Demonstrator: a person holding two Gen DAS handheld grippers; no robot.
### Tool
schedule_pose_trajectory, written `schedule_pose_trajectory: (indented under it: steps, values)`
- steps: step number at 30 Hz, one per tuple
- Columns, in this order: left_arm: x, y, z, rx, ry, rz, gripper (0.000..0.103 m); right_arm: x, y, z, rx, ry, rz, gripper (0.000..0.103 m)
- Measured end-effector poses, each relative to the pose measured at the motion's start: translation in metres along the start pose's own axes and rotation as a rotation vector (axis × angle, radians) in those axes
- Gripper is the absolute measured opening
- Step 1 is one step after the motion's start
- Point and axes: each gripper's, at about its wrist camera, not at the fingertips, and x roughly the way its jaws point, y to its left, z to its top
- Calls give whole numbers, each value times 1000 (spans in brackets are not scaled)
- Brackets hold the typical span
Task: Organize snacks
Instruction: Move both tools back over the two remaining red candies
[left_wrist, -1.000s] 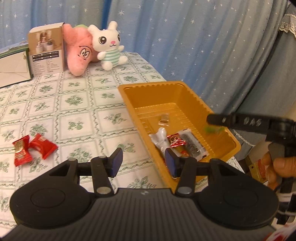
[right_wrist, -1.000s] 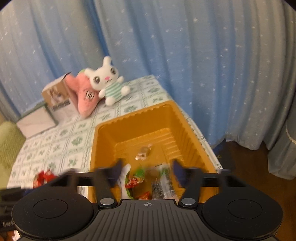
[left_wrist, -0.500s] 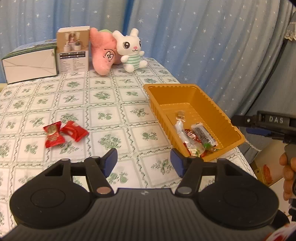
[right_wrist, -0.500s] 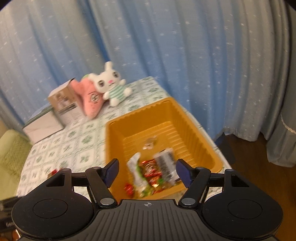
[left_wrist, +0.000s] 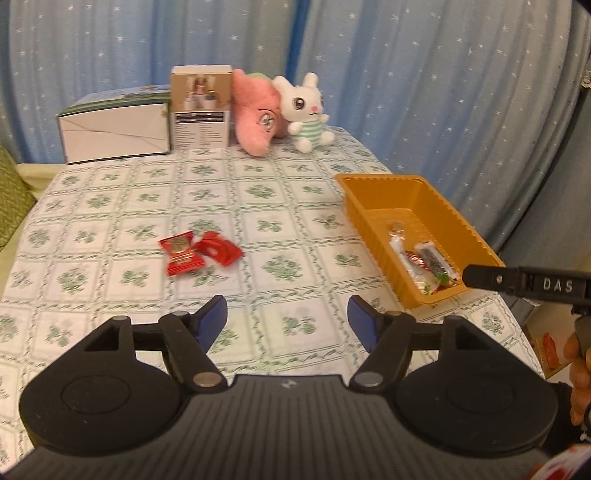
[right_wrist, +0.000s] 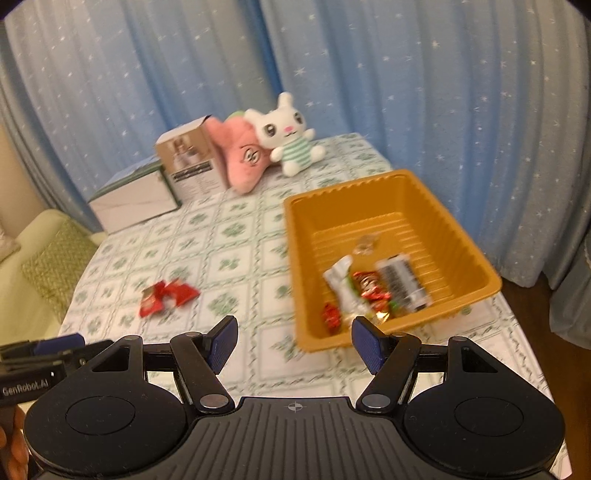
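Observation:
An orange tray (left_wrist: 461, 225) (right_wrist: 465, 236) sits at the table's right edge with several wrapped snacks (left_wrist: 424, 262) (right_wrist: 373, 291) at its near end. Two red snack packets (left_wrist: 199, 253) (right_wrist: 166, 295) lie together on the green-patterned tablecloth, left of the tray. My left gripper (left_wrist: 287, 319) hovers over the near cloth, its jaws opening with nothing between them. My right gripper (right_wrist: 293, 338) stands open and empty just in front of the tray's near left corner. The right tool's black finger (left_wrist: 517, 282) reaches into the left wrist view by the tray's near corner.
Along the back edge stand a white box (left_wrist: 114, 127), a brown carton (left_wrist: 199, 110), a pink plush (left_wrist: 258, 118) and a white bunny plush (left_wrist: 306, 110). Blue starred curtains hang behind. A green cushion (right_wrist: 55, 266) lies left of the table. A person's fingers (left_wrist: 580, 365) show at right.
Both grippers have pulled back from the tray and risen, so more of the table shows. The left jaws have spread wider. A green snack by the right fingers now lies in the tray.

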Motion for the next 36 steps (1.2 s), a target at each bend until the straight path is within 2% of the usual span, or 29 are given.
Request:
schedule_pose_trajectory:
  steps: [9, 16, 23, 36]
  values:
    - [-16, 27, -10, -32, -9, 57, 74, 2, 30, -9, -55, 18, 15, 68]
    - [-18, 43, -12, -59, -13, 75, 78, 11, 46, -16, -87, 45, 22, 68]
    - [-11, 54, -6, -53, -17, 93, 79, 25, 58, -17, -121, 65, 30, 68]
    - [19, 76, 7, -34, -1, 121, 80, 71, 87, 2, -186, 61, 69, 68]
